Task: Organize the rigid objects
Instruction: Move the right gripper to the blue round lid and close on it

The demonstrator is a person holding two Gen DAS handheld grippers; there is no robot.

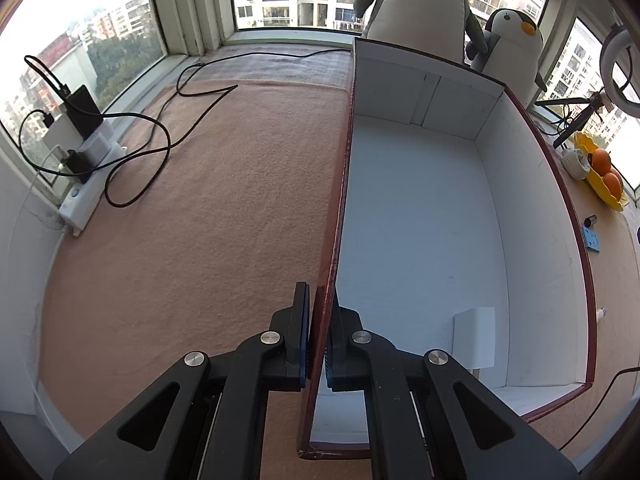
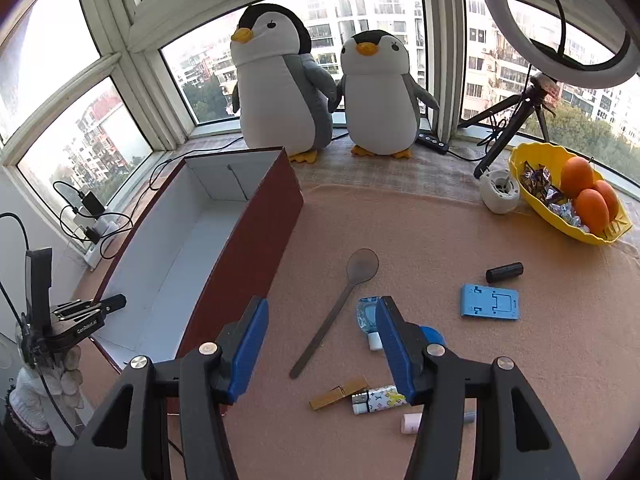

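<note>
Box steadied, spoon next.
Left hand-held gripper pinched the box wall; right hand-held gripper, spread, should straddle the spoon handle squarely.

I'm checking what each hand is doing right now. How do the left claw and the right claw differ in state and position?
The left claw is shut on the box wall, one finger on each side of it; the right claw is open and holds nothing. The left claw sits at the box's rim, whereas the right claw hangs above the spoon and other small items on the mat. Both have blue pads on black fingers.
</note>
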